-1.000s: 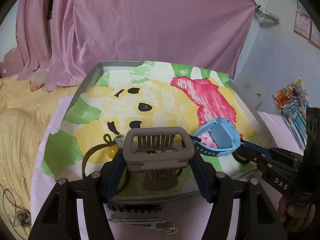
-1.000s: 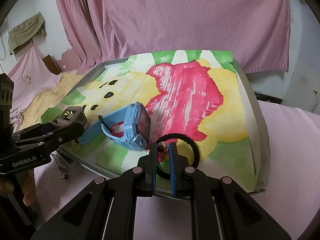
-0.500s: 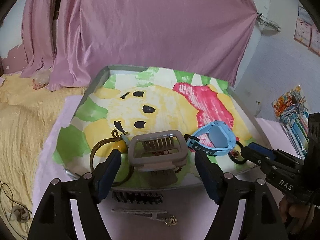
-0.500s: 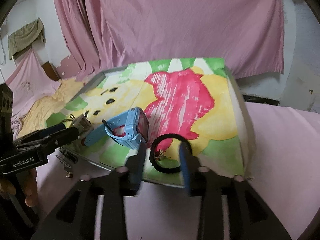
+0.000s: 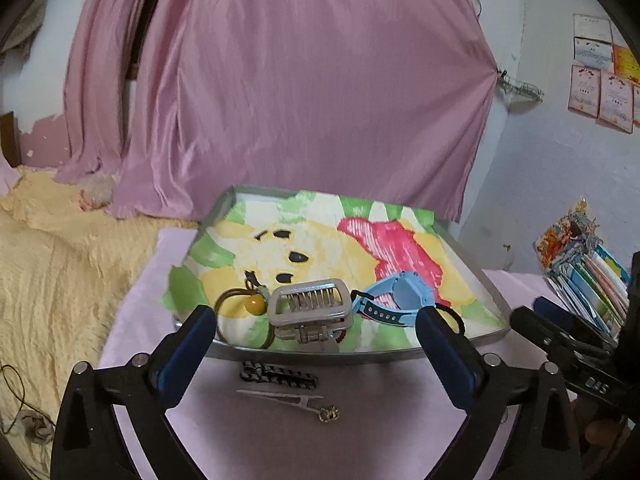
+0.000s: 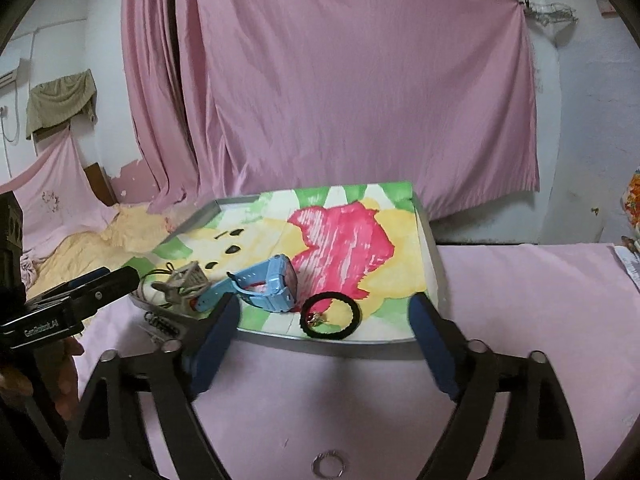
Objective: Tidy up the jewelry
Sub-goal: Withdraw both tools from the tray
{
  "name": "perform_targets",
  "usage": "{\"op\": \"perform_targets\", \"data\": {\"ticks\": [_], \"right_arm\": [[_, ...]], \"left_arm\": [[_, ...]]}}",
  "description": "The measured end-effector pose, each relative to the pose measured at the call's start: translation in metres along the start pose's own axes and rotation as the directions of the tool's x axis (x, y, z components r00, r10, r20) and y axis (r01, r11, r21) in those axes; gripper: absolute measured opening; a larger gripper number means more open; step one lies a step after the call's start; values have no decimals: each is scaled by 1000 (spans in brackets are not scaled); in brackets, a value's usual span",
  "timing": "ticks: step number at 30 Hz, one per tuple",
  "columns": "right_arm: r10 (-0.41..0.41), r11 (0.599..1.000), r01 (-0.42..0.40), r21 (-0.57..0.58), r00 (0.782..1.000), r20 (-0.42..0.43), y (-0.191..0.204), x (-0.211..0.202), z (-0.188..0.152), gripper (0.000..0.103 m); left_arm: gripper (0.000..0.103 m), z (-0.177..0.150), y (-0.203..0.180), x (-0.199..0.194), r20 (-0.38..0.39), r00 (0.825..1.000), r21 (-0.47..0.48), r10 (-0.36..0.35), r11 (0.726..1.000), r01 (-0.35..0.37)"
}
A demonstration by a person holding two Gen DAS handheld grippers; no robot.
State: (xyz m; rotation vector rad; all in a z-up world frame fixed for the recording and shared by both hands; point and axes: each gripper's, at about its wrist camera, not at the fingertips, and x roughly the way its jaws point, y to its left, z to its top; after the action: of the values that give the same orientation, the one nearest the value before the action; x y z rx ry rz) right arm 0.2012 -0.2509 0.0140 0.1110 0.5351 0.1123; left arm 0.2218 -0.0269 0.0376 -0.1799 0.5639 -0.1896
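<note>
Pink cloth over the table, and on it the tray (image 5: 496, 304) with a cartoon bear paper liner, already holding most of the stuff: grey hair claw (image 5: 310, 306) near the front edge, cord w/ yellow bead (image 5: 255, 305) just left of it, blue watch (image 5: 394, 298) to the right, black hair tie (image 6: 331, 315) at the front right.

Both grippers look to be between picks rn. Left gripper (image 5: 310, 346) is wide open w/ nothing in it, tips hovering over the tray's front edge either side of the claw. Right gripper (image 6: 320, 334) is the same, spread wide and empty, pads framing the hair tie but not touching it.

What's left, judging by the layout: 3 things off the tray on the cloth. Dark comb clip (image 5: 279, 374) and thin metal clip (image 5: 294, 400) lie just in front of the tray under the left gripper, and a small ring (image 6: 328, 465) sits on the cloth close below the right one.

Next move prob = left drops down for one of the clips, right goes for the ring. Both lie flat on soft cloth, so pads need to come in low and pinch w/o grabbing fabric. Ring is tiny, easy to nudge away

Pose: both held level-ish, pointing fwd at the tray, right one seen off to the side in the left view w/ a bit of hand below it
</note>
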Motion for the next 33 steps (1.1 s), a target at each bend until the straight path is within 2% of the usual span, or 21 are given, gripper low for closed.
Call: {"op": "perform_targets", "data": {"ticks": [8, 18, 26, 33], "right_arm": [[-19, 1000, 21, -12, 993, 118, 4, -47, -18, 90], [-41, 998, 47, -29, 981, 188, 14, -73, -37, 91], [-49, 998, 54, -30, 990, 135, 16, -73, -56, 91], [-37, 999, 38, -11, 997, 72, 13, -66, -67, 91]], "left_arm": [[102, -18, -3, -40, 129, 992, 42, 10, 999, -16], [102, -43, -6, -74, 195, 981, 119, 16, 992, -39], [102, -54, 3, -77, 162, 986, 106, 35, 993, -52], [102, -58, 9, -66, 72, 996, 106, 53, 993, -60]]}}
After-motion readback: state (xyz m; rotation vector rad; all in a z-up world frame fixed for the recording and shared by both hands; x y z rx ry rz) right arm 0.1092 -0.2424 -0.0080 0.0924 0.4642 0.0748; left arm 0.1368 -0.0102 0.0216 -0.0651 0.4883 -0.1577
